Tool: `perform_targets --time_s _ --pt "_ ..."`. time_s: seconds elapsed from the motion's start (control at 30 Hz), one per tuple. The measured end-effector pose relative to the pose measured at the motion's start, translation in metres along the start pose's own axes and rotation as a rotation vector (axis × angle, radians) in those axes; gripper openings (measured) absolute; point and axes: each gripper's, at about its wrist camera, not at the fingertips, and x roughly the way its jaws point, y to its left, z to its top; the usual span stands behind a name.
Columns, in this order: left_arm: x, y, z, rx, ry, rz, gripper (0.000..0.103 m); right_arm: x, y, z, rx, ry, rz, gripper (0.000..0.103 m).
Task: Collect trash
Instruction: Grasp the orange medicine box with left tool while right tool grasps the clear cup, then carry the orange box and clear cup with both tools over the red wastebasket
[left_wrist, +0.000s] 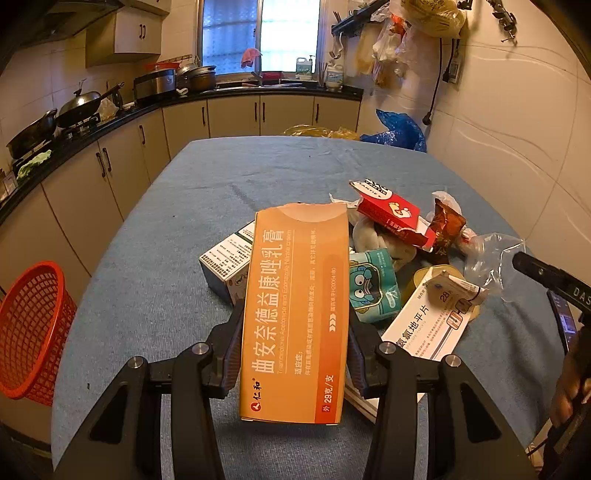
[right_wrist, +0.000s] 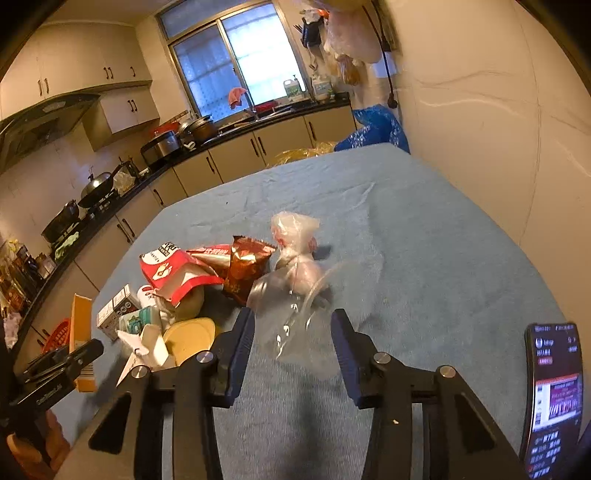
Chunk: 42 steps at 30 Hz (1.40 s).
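My left gripper (left_wrist: 295, 325) is shut on a long orange medicine box (left_wrist: 295, 314) and holds it above the blue table (left_wrist: 177, 229). The box also shows in the right wrist view (right_wrist: 80, 332). A trash pile lies beyond it: a white box (left_wrist: 227, 264), a red box (left_wrist: 393, 218), a teal tissue pack (left_wrist: 373, 284), a brown snack wrapper (left_wrist: 447, 225). My right gripper (right_wrist: 291, 334) is open, its fingers on either side of a clear plastic bag (right_wrist: 299, 295) on the table. A red basket (left_wrist: 33, 332) stands left of the table.
Kitchen counters with pots (left_wrist: 81, 107) run along the left and back. A blue bag (left_wrist: 399, 129) lies behind the table's far edge. A phone (right_wrist: 554, 387) is mounted at the right. A tiled wall (left_wrist: 517, 110) is on the right.
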Motion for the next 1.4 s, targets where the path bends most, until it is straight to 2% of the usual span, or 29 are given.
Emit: perform_targets --time_s 0.03,0.1,0.13,0.17,0.3,0.63,0.83,1.1,1.4 --pt "0.001 -0.001 0.000 0.001 0.001 0.001 0.046 0.002 0.001 0.001 -0.007 0.005 -0.001 0.044" --pt "0.002 -0.001 0.000 0.001 0.003 -0.001 0.046 0.011 -0.001 0.002 -0.004 0.024 -0.002 0.031" --pt "0.002 -0.002 0.000 0.001 0.004 -0.003 0.046 0.015 -0.003 0.002 -0.002 0.036 -0.004 0.014" --pt "0.002 -0.003 0.000 0.001 0.002 -0.003 0.046 0.018 -0.004 0.001 0.001 0.050 -0.004 0.005" --pt "0.000 -0.001 -0.001 0.004 -0.010 -0.003 0.046 0.014 -0.003 -0.003 -0.008 0.034 -0.009 0.005" --pt "-0.007 0.000 0.001 -0.006 -0.032 0.000 0.046 -0.025 0.014 -0.003 -0.036 -0.073 0.000 0.005" --pt "-0.014 -0.001 0.003 -0.013 -0.047 0.008 0.046 -0.043 0.027 0.001 -0.045 -0.115 0.042 0.005" --pt "-0.021 0.001 0.006 -0.016 -0.061 0.016 0.046 -0.056 0.042 0.002 -0.063 -0.138 0.107 0.005" --pt "-0.026 0.007 0.005 -0.027 -0.069 0.022 0.046 -0.053 0.057 -0.001 -0.086 -0.113 0.155 0.005"
